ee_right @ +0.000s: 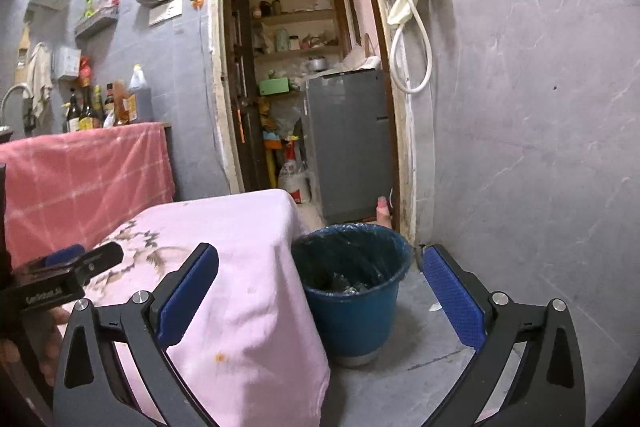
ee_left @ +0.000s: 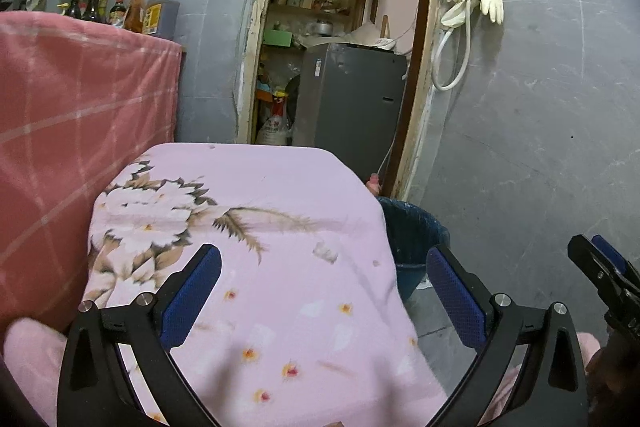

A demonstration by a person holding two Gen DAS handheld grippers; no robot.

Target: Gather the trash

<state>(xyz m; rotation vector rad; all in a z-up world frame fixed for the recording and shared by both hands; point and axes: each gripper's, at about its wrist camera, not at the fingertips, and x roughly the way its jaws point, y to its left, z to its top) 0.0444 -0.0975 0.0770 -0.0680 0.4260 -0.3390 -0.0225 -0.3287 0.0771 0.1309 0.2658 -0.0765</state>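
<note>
Left gripper, jaws wide, over pink floral cloth; blue bin beside.

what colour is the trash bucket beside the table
Blue, with a dark liner bag; the bucket shows best in the right wrist view.

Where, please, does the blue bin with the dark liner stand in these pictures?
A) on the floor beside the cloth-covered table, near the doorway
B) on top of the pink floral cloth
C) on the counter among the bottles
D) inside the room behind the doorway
A: the blue bin stands on the grey floor right beside the pink floral cloth, just before the doorway.
</note>
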